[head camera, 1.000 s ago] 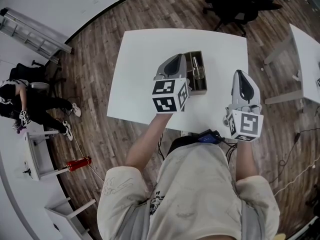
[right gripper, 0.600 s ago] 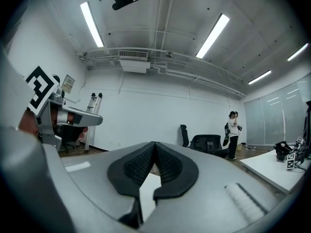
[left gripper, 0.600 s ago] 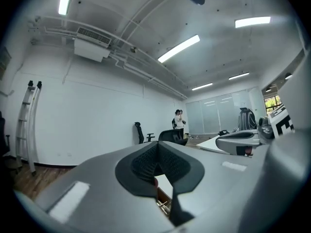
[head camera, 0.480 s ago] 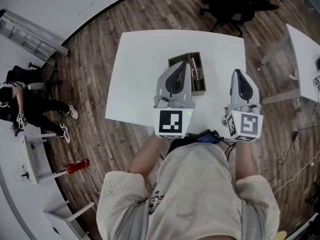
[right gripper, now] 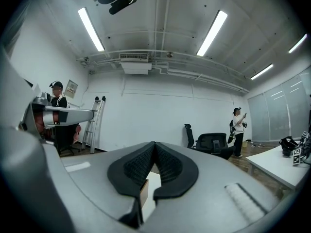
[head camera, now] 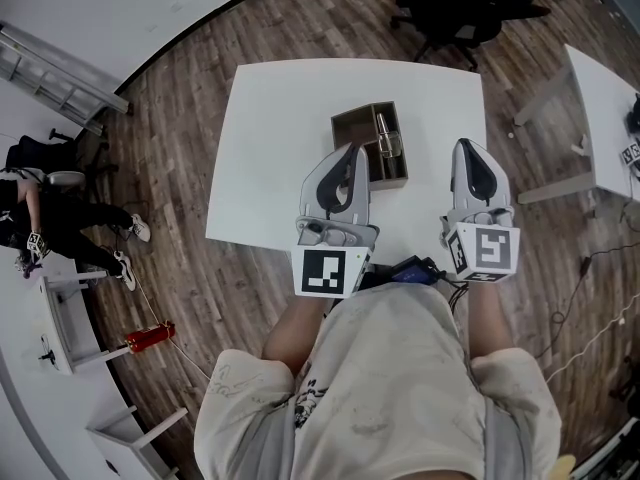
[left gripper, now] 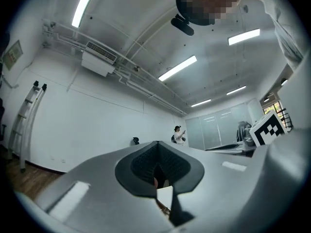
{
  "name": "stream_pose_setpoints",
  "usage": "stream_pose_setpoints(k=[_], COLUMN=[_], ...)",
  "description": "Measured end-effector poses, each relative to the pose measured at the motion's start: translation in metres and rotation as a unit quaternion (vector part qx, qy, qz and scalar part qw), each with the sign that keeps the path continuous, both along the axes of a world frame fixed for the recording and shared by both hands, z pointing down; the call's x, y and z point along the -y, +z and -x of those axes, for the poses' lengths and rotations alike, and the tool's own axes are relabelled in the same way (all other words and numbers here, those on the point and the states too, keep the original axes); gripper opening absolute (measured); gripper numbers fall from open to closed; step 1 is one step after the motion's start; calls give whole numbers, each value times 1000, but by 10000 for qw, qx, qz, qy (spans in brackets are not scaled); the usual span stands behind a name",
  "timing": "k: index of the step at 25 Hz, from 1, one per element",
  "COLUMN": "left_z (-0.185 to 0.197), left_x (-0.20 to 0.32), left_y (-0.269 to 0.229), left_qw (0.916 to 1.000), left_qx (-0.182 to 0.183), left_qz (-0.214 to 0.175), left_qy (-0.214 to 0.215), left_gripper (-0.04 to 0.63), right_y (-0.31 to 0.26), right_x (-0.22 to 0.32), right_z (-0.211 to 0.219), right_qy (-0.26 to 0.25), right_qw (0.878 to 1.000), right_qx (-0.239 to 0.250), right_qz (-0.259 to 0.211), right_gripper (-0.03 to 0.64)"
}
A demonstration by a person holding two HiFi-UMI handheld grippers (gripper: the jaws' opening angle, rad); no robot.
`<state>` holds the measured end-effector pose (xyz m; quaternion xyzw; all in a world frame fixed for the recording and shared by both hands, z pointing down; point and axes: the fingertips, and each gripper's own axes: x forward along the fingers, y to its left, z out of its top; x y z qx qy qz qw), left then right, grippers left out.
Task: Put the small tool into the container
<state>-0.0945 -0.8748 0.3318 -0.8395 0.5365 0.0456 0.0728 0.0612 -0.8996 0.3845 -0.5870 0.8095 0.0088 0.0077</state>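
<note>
A brown open container (head camera: 356, 128) stands in the middle of the white table (head camera: 270, 138). A small shiny metal tool (head camera: 386, 136) lies inside it, along its right side. My left gripper (head camera: 349, 150) is shut and empty, its tips at the container's near left corner. My right gripper (head camera: 466, 146) is also shut and empty, and is held to the right of the container, over the table's right part. In the left gripper view the pads (left gripper: 146, 161) meet with nothing between them. In the right gripper view the pads (right gripper: 167, 166) touch too, and a brown container edge (right gripper: 144, 191) shows below them.
A black office chair (head camera: 455, 3) stands beyond the table's far edge. Another white table (head camera: 605, 108) is at the right. A person (head camera: 40, 218) sits at the far left near a ladder (head camera: 60, 68). Cables lie on the wooden floor by my right side.
My left gripper has drawn back from over the container towards my body, so the container and tool now show in full. The right gripper has barely moved.
</note>
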Motion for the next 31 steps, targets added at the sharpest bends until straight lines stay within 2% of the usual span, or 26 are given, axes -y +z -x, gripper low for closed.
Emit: stream_pose_setpoints(k=[6, 19, 25, 31], left_z=[30, 27, 30, 37], left_x=[1, -1, 1, 1], left_y=[2, -4, 10, -6], left_qw=[9998, 9995, 9994, 9990], left_qx=[-47, -20, 39, -23], left_qz=[-49, -121, -94, -179], left_qy=[-199, -294, -332, -407], left_gripper=[20, 20, 20, 20], right_y=[-1, -4, 7, -9], right_x=[-4, -2, 2, 1], right_z=[23, 14, 16, 20], right_qy=[-45, -8, 3, 25], right_qw=[10000, 10000, 10000, 10000], right_qx=[-35, -31, -25, -28], right_qz=[3, 25, 28, 43], right_gripper=[3, 3, 3, 3])
